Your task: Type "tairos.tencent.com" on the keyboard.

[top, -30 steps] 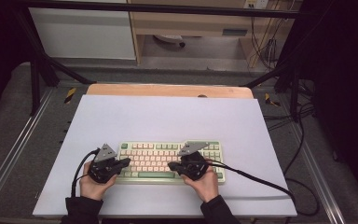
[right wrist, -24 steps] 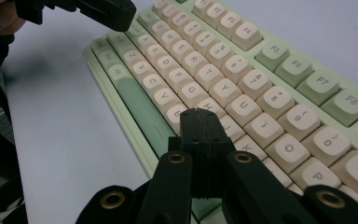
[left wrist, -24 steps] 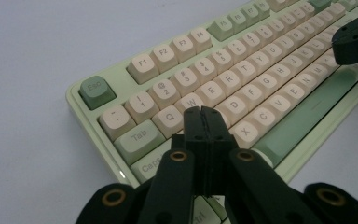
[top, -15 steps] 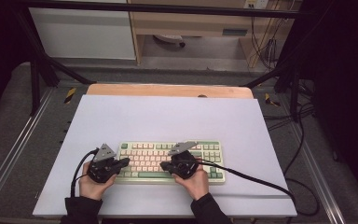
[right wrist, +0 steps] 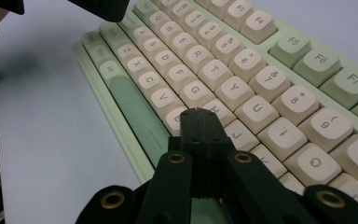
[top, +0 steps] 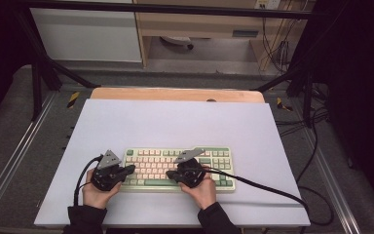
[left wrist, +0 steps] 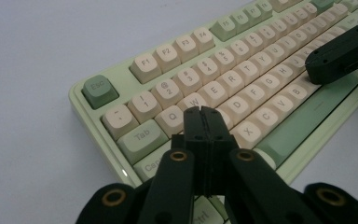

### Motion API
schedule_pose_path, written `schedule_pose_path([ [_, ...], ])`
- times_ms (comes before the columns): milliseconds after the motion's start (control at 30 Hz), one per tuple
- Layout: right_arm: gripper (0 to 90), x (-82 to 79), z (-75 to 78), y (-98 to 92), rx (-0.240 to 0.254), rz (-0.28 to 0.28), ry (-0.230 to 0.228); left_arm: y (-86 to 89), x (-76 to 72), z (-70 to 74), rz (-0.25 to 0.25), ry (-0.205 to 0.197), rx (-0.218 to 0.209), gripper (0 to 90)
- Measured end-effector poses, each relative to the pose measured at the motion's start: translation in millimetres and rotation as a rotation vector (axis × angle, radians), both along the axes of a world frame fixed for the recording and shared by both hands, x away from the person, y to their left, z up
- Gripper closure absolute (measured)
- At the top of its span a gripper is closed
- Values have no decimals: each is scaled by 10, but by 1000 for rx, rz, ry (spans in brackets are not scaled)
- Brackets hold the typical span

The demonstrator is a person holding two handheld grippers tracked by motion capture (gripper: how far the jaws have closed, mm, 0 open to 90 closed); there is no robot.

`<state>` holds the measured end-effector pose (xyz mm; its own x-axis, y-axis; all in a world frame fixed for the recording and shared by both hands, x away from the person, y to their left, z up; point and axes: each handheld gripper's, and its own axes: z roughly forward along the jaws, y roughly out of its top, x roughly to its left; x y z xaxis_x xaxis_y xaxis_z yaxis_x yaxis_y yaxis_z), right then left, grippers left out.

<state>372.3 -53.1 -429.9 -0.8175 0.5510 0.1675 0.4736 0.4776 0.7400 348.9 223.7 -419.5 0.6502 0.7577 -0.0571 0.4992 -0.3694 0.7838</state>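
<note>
The white tabletop [top: 175, 122] carries one green-and-cream keyboard [top: 177, 168], lying flat near its front edge. A wooden strip [top: 175, 94] borders the tabletop's far edge, beyond the keyboard.

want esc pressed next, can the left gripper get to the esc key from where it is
Probably yes: the left gripper, jaws shut, hovers over the keyboard's left end, and nothing stands between it and the Esc key.
</note>
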Motion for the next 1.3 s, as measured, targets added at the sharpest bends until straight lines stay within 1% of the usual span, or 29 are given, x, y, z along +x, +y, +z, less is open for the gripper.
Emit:
schedule_pose_path([
  [167,900,-1,-21,6,-15,2,-1,-6,0,-3,-4,0,5,900],
  [333,900,-5,-9,0,-13,2,-7,-4,-2,0,-4,0,4,900],
  [500,900,-15,77,-47,-2,3,-16,-3,-7,6,-3,-3,-1,900],
  [633,900,-21,145,-90,-8,0,-22,-5,-9,9,-4,-4,-1,900],
  [767,900,-19,180,-124,-14,-7,-27,-5,-14,17,-6,-6,-2,900],
  [1067,900,-19,216,-275,-12,-26,-29,-18,-17,22,-6,-8,-6,900],
  [1233,900,-27,219,-381,-11,-38,-32,-45,-21,25,-15,-6,-1,900],
  [1300,900,-33,217,-426,-9,-48,-26,-59,-23,27,-19,-7,-1,900],
])
